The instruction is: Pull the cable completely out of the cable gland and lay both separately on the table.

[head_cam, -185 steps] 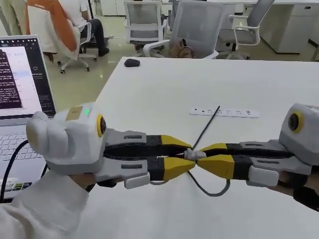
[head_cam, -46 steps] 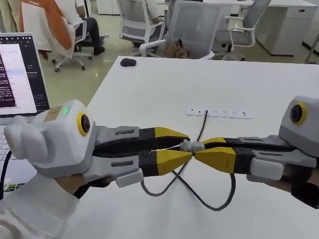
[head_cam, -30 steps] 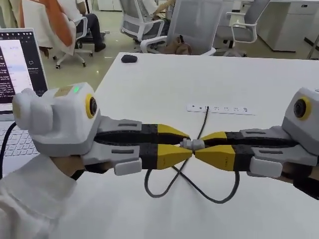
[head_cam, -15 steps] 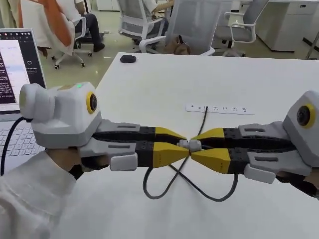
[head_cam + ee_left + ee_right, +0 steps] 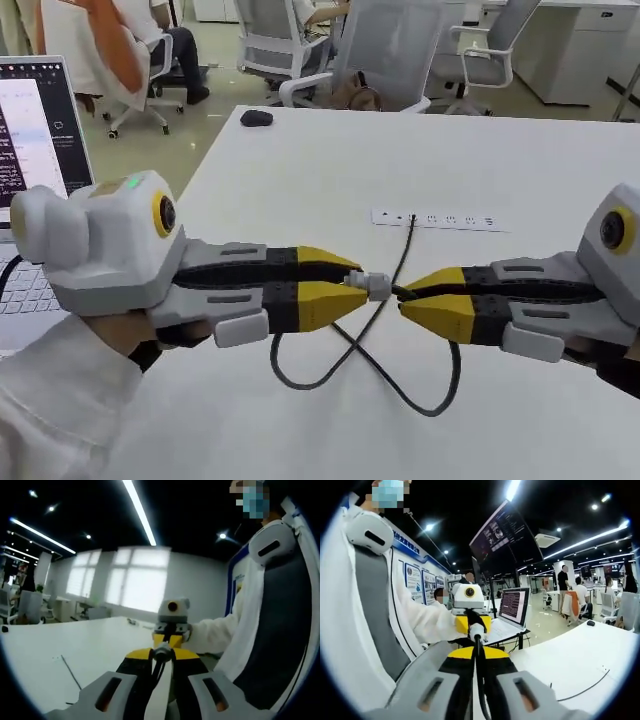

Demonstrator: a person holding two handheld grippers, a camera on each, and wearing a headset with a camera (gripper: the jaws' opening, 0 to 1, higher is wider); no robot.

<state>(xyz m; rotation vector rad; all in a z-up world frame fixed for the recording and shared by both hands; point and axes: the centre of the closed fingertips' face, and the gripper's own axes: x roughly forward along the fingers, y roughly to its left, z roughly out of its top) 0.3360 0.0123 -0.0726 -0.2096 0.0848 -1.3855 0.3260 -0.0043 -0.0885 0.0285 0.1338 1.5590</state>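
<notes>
The left tongs (image 5: 358, 283) are pressed together on the grey cable gland (image 5: 374, 286). The right tongs (image 5: 405, 296) pinch the black cable (image 5: 330, 372) just beside it. Half a second ago the two pairs of yellow tips met at the gland. Now a small gap stands between them, and a short piece of cable shows there. The gland has stayed in the left tongs, held above the white counter (image 5: 300, 170). The rest of the cable lies on the counter in a crossed loop and runs toward the power strip (image 5: 432, 219).
</notes>
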